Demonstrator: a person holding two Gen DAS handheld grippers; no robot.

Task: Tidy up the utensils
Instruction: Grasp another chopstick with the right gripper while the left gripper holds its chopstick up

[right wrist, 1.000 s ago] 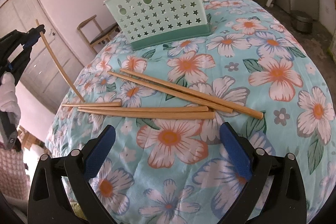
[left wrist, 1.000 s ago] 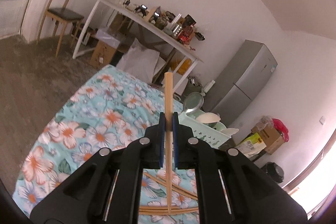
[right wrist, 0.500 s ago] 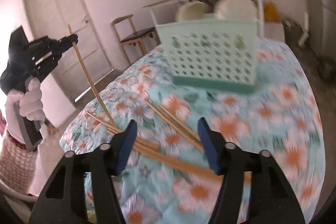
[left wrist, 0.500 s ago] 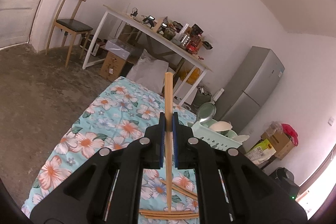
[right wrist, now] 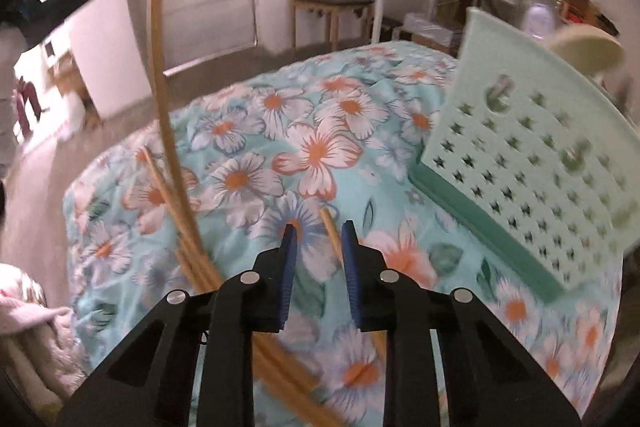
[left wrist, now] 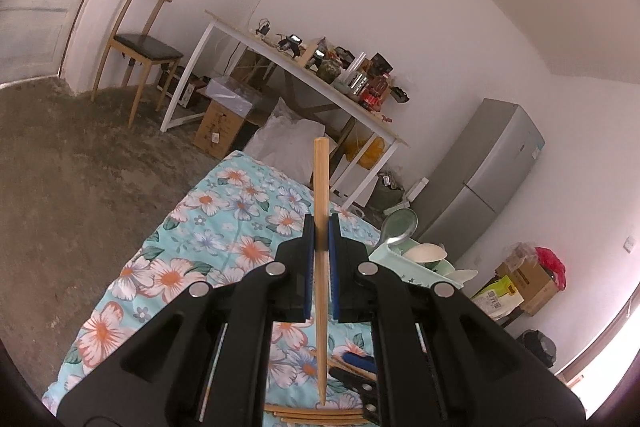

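Note:
My left gripper (left wrist: 321,227) is shut on a wooden chopstick (left wrist: 321,179) and holds it upright above the table; it also shows in the right wrist view (right wrist: 160,75), hanging from the left gripper at the top left. My right gripper (right wrist: 318,233) is low over the floral cloth, its jaws narrowly apart around the end of another chopstick (right wrist: 330,227) that lies on the cloth. Several more chopsticks (right wrist: 192,251) lie to its left. The mint green utensil basket (right wrist: 532,163) stands to the right and holds spoons (left wrist: 400,227).
The table wears a turquoise floral cloth (right wrist: 320,131). Its edge drops off on the left. Behind stand a wooden chair (left wrist: 140,47), a cluttered white desk (left wrist: 304,67), boxes and a grey fridge (left wrist: 480,179).
My right gripper has dropped toward the cloth, swung left and narrowed its jaws around a lying chopstick. My left gripper has lifted its chopstick higher.

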